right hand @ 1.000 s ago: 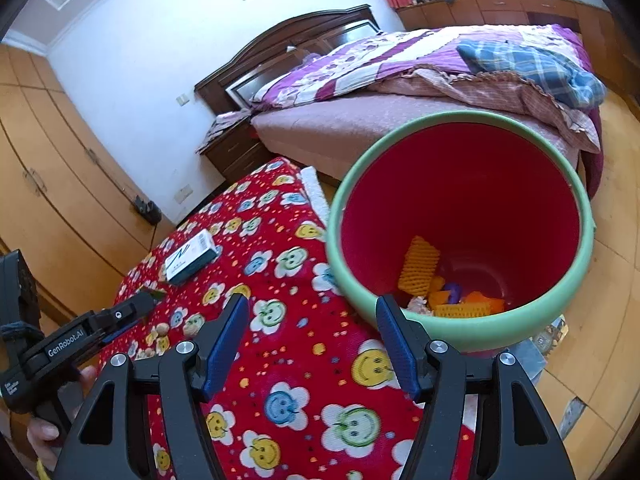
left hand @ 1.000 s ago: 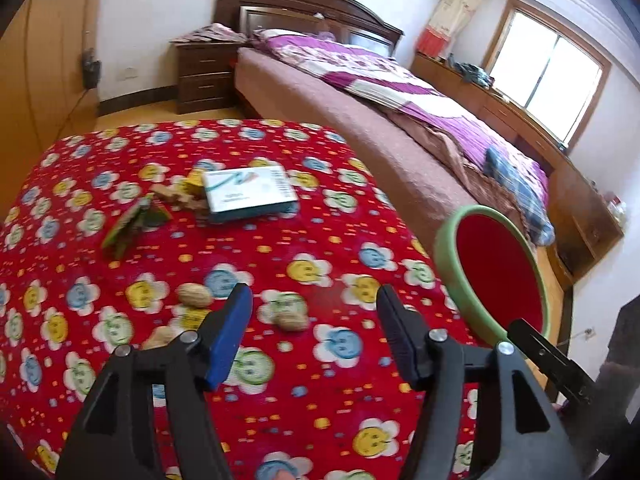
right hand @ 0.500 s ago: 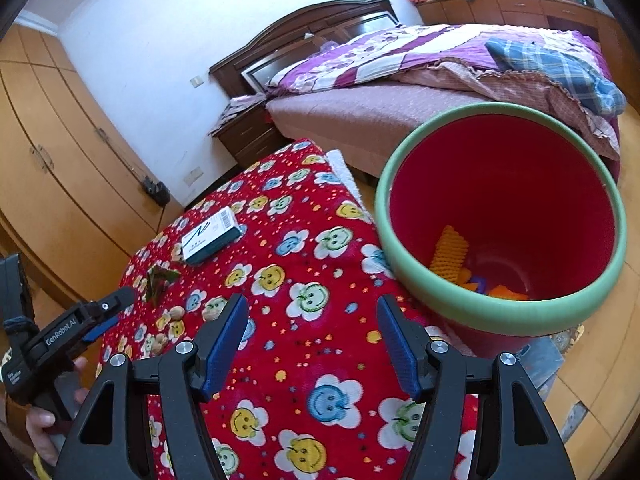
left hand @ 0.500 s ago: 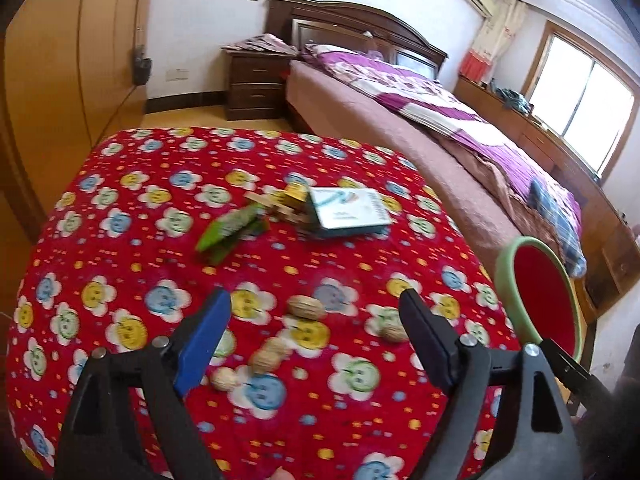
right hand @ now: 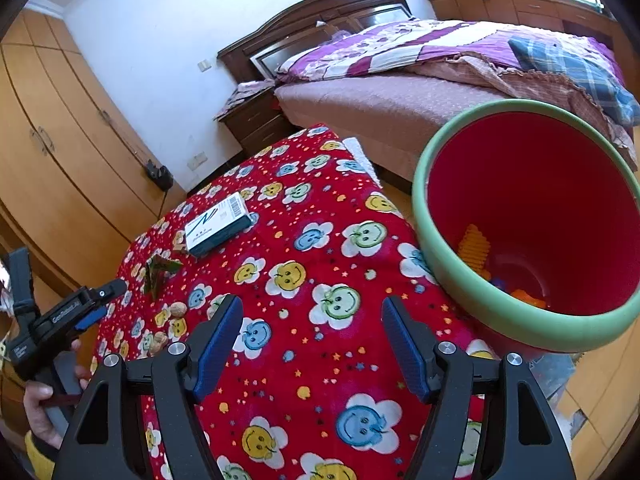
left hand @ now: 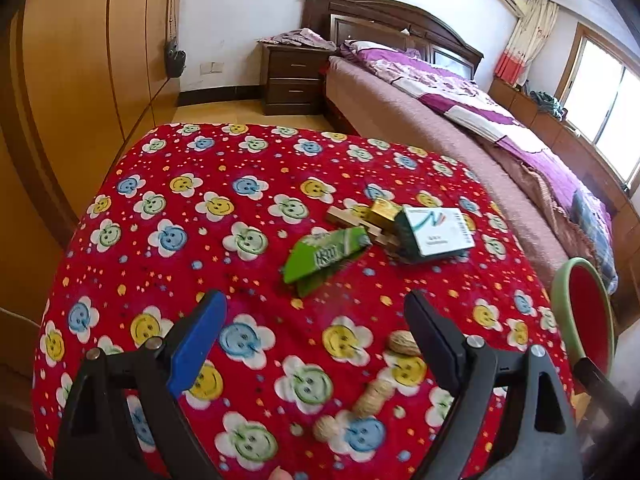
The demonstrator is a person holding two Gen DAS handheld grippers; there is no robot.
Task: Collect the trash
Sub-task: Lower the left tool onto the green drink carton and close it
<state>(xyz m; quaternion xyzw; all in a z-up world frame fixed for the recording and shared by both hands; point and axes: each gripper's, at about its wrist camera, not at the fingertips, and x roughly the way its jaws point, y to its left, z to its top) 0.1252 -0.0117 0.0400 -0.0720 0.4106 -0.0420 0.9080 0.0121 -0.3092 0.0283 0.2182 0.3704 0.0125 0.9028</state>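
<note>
On the red flowered tablecloth (left hand: 240, 208) lie a green wrapper (left hand: 324, 256), a white and teal box (left hand: 434, 232), a small gold box (left hand: 384, 210), wooden sticks (left hand: 340, 216) and several peanuts (left hand: 402, 342). My left gripper (left hand: 316, 320) is open and empty, just short of the wrapper, above the peanuts. My right gripper (right hand: 312, 328) is open and empty over the cloth, beside the red bin with a green rim (right hand: 500, 312), which holds orange and yellow scraps (right hand: 476, 244). The left gripper also shows in the right wrist view (right hand: 96, 304), near the wrapper (right hand: 158, 270) and box (right hand: 218, 226).
The bin (left hand: 560, 300) stands off the table's right edge. A bed (left hand: 460, 120) lies beyond the table, a dark nightstand (left hand: 292, 80) at the back, and a wooden wardrobe (left hand: 80, 60) along the left.
My left gripper has swung left, so the wrapper and boxes sit ahead of it and the bin has slid to the right edge. My right gripper has drawn back a little from the bin.
</note>
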